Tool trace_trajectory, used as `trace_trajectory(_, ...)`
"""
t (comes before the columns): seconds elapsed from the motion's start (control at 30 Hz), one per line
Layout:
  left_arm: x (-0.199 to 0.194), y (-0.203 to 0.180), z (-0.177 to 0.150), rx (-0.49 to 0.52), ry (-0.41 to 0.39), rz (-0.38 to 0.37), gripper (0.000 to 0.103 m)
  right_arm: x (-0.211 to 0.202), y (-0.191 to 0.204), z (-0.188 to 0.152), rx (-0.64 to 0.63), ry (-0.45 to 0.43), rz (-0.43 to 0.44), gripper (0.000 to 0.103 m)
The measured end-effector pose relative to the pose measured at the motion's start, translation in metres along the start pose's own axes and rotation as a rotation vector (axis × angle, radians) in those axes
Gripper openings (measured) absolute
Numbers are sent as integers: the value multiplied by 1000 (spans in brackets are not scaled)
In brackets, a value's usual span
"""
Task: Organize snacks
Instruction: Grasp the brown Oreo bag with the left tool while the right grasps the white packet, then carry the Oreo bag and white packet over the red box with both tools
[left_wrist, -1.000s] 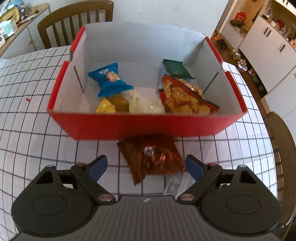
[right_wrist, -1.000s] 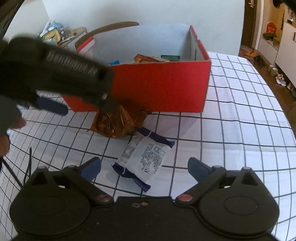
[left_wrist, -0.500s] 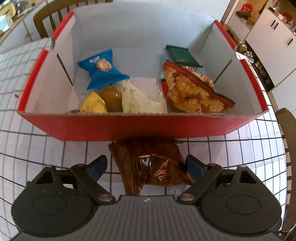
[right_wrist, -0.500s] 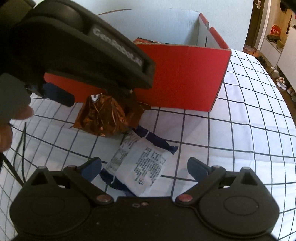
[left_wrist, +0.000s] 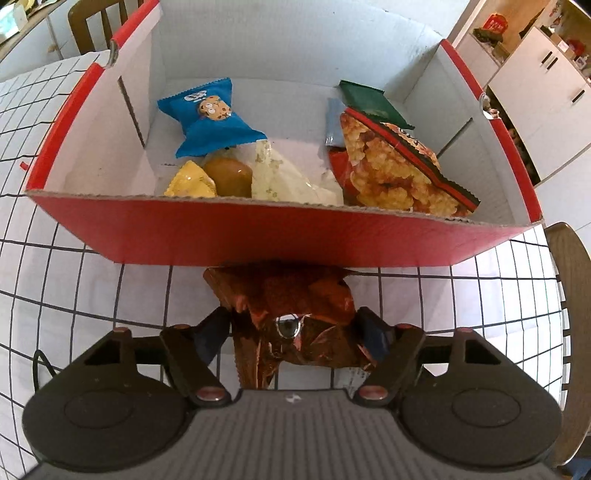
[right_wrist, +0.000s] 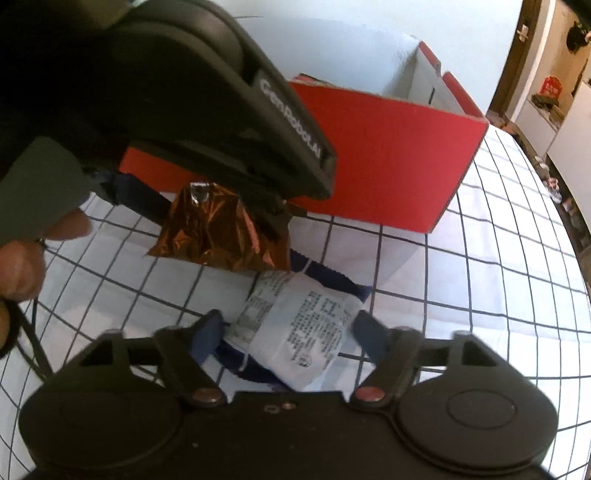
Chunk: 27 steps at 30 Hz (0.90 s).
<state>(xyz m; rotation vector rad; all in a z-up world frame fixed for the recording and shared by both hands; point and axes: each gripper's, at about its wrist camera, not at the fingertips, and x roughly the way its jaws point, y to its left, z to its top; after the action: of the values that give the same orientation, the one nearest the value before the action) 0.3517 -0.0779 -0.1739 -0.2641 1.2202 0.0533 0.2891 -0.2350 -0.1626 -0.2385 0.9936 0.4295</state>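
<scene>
Between the blue-padded fingers of the left gripper (left_wrist: 293, 330) sits a crinkled copper-brown foil snack bag (left_wrist: 295, 314), both pads pressing its sides so the fingers are closed on it. That bag rests on the white black-gridded worktop (left_wrist: 74, 280), its far end touching or nearly touching the near wall of the red cardboard box with white inside (left_wrist: 280, 236).

Inside the box lie a blue cookie packet (left_wrist: 208, 118), a small yellow wrapped sweet (left_wrist: 190, 182), a round brown sweet (left_wrist: 229, 175), a pale translucent packet (left_wrist: 284, 177), a red bag of puffed rice snacks (left_wrist: 395, 170) and a dark green sachet (left_wrist: 369, 101) partly under that bag.

From the right wrist view, the right gripper (right_wrist: 286, 334) straddles a white snack packet with dark blue ends and small printed text (right_wrist: 306, 332). Its fingers stand just beside the packet's two sides; whether they touch it I cannot tell, and the gap looks only partly narrowed. This packet lies flat on the worktop, just in front of the foil bag.
</scene>
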Motion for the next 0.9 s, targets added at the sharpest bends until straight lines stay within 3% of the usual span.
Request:
trace_trajectory(0.23, -15, 13, -13, -3, -35, 14, 62, -9, -11, -15, 65, -16, 5, 58)
trace_trajectory(0.5, -45, 30, -38, 3, -85, 4, 62, -47, -24, -29, 122, -51, 43, 58)
trace_trajectory(0.9, -117, 31, -60, 46, -207, -22, 62, -108, -30, -14, 102, -155, 92, 58)
